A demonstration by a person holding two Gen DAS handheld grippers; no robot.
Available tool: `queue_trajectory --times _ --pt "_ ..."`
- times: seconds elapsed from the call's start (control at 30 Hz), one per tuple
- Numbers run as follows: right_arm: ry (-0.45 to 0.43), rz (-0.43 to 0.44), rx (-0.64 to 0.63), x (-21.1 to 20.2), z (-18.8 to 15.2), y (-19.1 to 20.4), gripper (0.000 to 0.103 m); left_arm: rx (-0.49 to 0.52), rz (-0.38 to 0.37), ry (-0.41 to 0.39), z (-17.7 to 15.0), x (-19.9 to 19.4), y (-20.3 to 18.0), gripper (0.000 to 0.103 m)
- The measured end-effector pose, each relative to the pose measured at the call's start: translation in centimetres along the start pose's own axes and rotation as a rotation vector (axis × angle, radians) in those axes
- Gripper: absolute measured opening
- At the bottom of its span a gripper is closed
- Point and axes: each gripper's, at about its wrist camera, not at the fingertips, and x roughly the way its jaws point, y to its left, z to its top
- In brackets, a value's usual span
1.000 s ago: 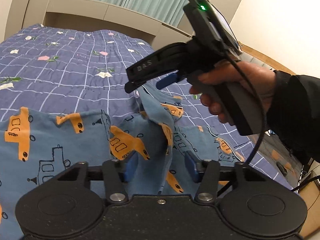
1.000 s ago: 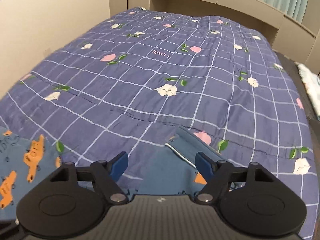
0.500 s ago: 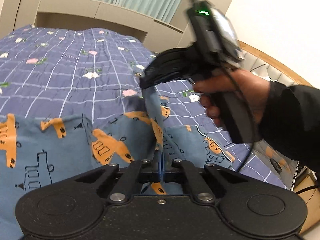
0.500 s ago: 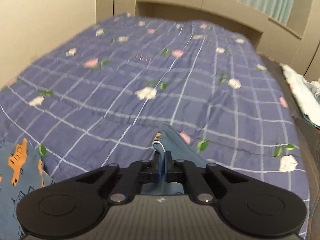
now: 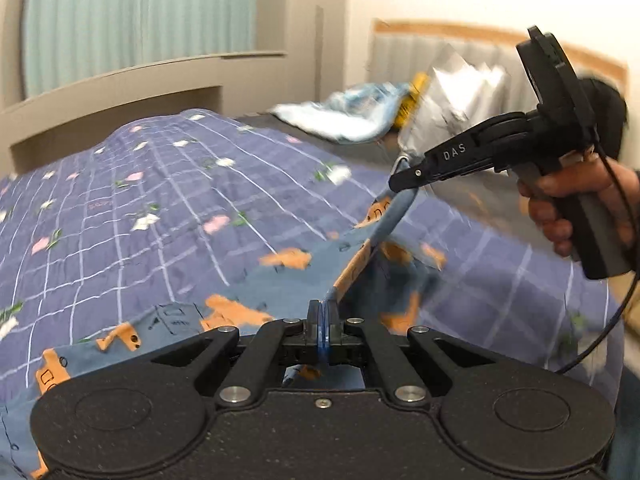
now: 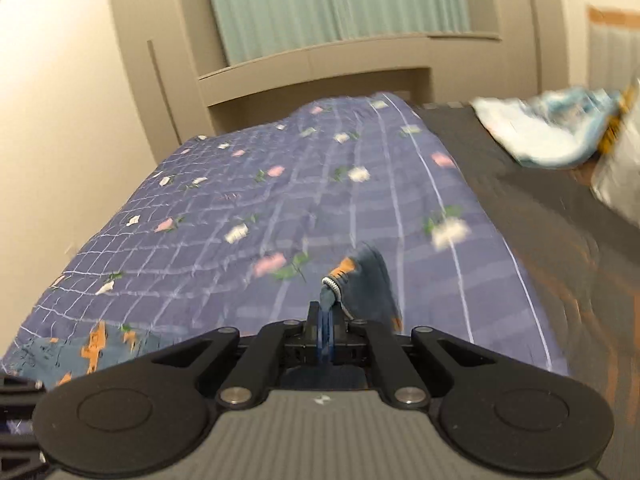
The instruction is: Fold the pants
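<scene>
Blue pants (image 5: 172, 320) with orange car prints lie on the bed. My left gripper (image 5: 322, 312) is shut on an edge of the pants. My right gripper (image 5: 394, 182) is shut on another part of the same edge and holds it above the quilt, up and to the right of the left one. The cloth stretches taut between the two. In the right wrist view my right gripper (image 6: 326, 316) is shut on a bunched fold of the pants (image 6: 362, 276), and more of the pants (image 6: 80, 350) lies at lower left.
A purple checked quilt (image 5: 140, 208) with flowers covers the bed. A beige headboard shelf (image 6: 320, 76) and green curtains (image 6: 336, 4) stand behind. Light blue clothes (image 5: 344, 116) and a silver bag (image 5: 460, 92) lie on a dark strip at the bed's right side.
Both grippers went from open to shut on the pants edge a second ago. Since then both have lifted the cloth and swung to the right, with motion blur.
</scene>
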Motion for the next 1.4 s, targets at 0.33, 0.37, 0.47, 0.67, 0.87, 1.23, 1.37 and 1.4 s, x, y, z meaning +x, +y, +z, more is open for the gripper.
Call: queue_trajectory --times 0.33,0.37,0.47,0.67,0.87,1.23,1.37,1.4 --pt "0.094 0.027 0.133 0.7 -6.8 -4.6 0.017 -0.008 0.003 0.12 -2.9 2.5 -1.5 0.0" --pt "0.09 0.027 0.141 0.5 -6.9 -5.0 0.028 -0.008 0.003 0.122 -2.9 2.5 -1.6 0.0" --pt "0.059 0.007 0.152 0.0 -6.3 -6.5 0.042 -0.013 0.004 0.127 -2.9 2.9 -1.3 0.0" --pt "0.063 0.025 0.111 2.4 -3.2 -7.7 0.049 -0.031 0.011 0.138 -2.8 3.6 -1.4 0.0" --pt "0.143 0.063 0.058 6.3 -1.4 -7.2 0.022 -0.054 0.015 0.138 -2.9 3.7 -1.4 0.0" --pt "0.052 0.019 -0.036 5.5 0.3 -5.6 0.007 -0.063 0.047 0.104 -2.7 3.6 -2.1 0.0" --pt "0.108 -0.03 -0.058 7.0 -1.0 -5.8 0.015 -0.077 0.011 0.135 -3.4 4.1 -2.1 0.015" --pt "0.111 -0.041 -0.065 7.0 -1.4 -5.8 0.023 -0.087 0.008 0.13 -3.6 4.1 -2.0 0.019"
